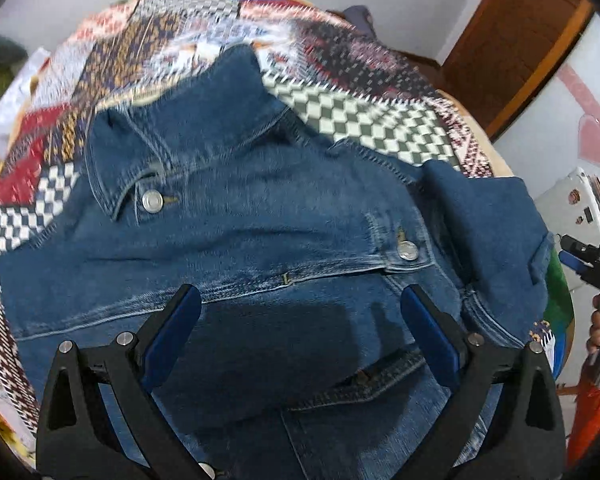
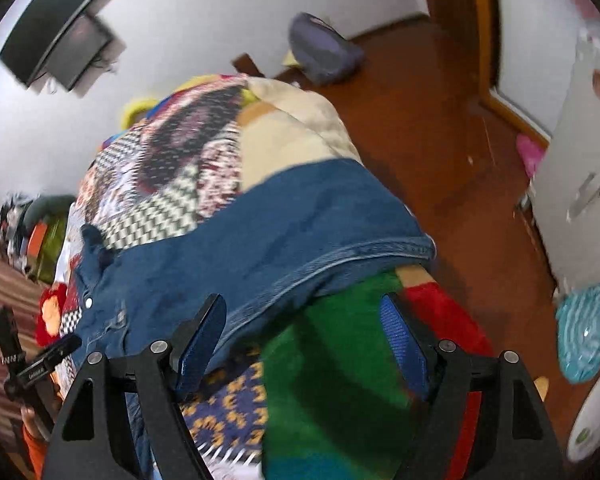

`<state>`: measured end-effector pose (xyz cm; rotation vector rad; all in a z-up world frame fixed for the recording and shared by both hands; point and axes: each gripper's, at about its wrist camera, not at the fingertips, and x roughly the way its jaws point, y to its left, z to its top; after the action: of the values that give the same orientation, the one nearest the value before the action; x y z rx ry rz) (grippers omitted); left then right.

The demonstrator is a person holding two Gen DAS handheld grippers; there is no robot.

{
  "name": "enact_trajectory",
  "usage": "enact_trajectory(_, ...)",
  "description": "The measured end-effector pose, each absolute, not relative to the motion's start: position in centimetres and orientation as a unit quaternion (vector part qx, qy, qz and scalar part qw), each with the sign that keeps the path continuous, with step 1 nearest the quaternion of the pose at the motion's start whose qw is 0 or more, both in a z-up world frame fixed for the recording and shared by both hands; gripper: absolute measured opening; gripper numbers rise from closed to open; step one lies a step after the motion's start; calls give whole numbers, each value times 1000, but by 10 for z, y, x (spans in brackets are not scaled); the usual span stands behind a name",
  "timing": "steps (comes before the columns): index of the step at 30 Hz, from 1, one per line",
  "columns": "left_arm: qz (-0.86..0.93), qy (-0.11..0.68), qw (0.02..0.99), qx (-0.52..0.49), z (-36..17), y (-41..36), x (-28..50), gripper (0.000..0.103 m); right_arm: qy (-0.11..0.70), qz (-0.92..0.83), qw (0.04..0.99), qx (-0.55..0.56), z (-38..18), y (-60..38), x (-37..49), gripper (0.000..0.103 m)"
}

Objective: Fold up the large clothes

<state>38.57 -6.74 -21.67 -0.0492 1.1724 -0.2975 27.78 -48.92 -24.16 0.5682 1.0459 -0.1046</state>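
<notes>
A blue denim jacket (image 1: 260, 216) lies front up on a patchwork quilt (image 1: 172, 40), collar toward the far side, with two metal buttons showing. One sleeve (image 1: 492, 216) is folded over at the right. My left gripper (image 1: 300, 320) is open and empty, just above the jacket's lower front. In the right wrist view the jacket (image 2: 268, 240) hangs over the bed's edge, its stitched hem (image 2: 340, 264) facing me. My right gripper (image 2: 304, 324) is open and empty, over the green and red blanket (image 2: 340, 352) just below that hem. The right gripper also shows at the left wrist view's right edge (image 1: 588, 260).
The bed stands on a red-brown floor (image 2: 440, 128). A white cabinet (image 2: 580, 168) is at the right, a teal cloth (image 2: 588, 332) on the floor beside it. A purple bag (image 2: 324, 48) lies by the far wall. A wooden door (image 1: 512, 40) is beyond the bed.
</notes>
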Motion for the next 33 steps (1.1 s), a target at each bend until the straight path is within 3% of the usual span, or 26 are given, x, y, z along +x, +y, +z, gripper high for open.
enact_trajectory(10, -143, 578, 803, -26, -241, -76, 387, 101, 488, -60, 808, 323, -282, -509, 319, 76)
enact_trajectory(13, -143, 579, 803, -13, -244, -82, 385, 101, 484, -75, 810, 324, -286, -511, 326, 62)
enact_trajectory(15, -141, 575, 806, -6, -244, -82, 383, 101, 476, -91, 815, 317, -285, -513, 329, 40)
enact_trajectory(18, -138, 564, 814, 2, -237, -81, 379, 101, 464, -94, 825, 309, -277, -514, 328, 22)
enact_trajectory(20, -135, 555, 821, 7, -230, -80, 375, 101, 452, -85, 837, 296, -264, -509, 327, 16)
enact_trajectory(33, -118, 449, 884, 49, -158, -53, 338, 101, 342, 66, 905, 246, -121, -404, 328, 10)
